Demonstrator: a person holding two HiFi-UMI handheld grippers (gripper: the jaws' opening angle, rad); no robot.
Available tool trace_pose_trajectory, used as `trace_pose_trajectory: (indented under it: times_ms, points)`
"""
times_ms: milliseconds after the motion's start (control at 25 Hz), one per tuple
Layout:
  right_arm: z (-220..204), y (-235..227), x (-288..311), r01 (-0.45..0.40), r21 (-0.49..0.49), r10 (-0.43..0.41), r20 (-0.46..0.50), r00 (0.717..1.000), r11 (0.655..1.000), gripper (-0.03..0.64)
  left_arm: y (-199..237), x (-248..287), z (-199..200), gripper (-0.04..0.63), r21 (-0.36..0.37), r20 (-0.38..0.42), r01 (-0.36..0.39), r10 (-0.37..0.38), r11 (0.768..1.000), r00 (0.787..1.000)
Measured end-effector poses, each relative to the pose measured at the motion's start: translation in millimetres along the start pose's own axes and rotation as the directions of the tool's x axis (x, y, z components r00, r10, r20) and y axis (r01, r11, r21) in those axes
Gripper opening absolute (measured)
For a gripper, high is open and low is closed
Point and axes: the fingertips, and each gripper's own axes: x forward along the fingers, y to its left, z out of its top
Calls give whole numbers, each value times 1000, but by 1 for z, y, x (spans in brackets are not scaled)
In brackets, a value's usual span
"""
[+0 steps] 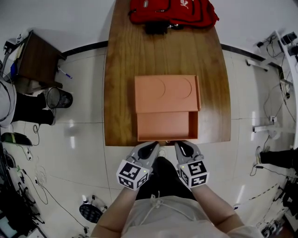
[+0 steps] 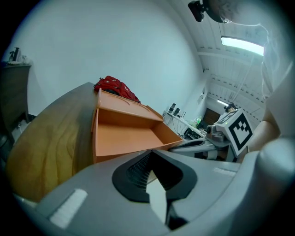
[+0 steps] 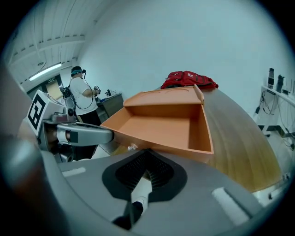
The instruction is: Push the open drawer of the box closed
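Observation:
An orange box (image 1: pixel 166 93) lies on the wooden table (image 1: pixel 121 69). Its drawer (image 1: pixel 165 126) is pulled out toward me, empty, its front at the table's near edge. The drawer (image 2: pixel 124 136) shows from its left front corner in the left gripper view, and the drawer (image 3: pixel 159 124) from its right front corner in the right gripper view. My left gripper (image 1: pixel 152 149) and right gripper (image 1: pixel 184 148) are both shut and empty, side by side just short of the drawer's front, apart from it.
A red bag (image 1: pixel 172 11) lies at the table's far end. A dark side table (image 1: pixel 37 60) and a black wire bin (image 1: pixel 58 97) stand on the floor to the left. A person (image 3: pixel 83 99) stands in the background of the right gripper view. Cables lie on the floor.

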Motion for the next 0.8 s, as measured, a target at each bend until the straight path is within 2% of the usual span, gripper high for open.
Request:
trace_pose_trajectory:
  times_ms: [160,800]
  points:
    - [11,-7,8,9,7,-9,9,1000,1000,8,8,7,8,6,-1,-13,9,-9,1000,1000]
    - [64,-35,44,31,20,-32,52,998,999,8,55,33,57,6,-15,16,-82,82,997,996]
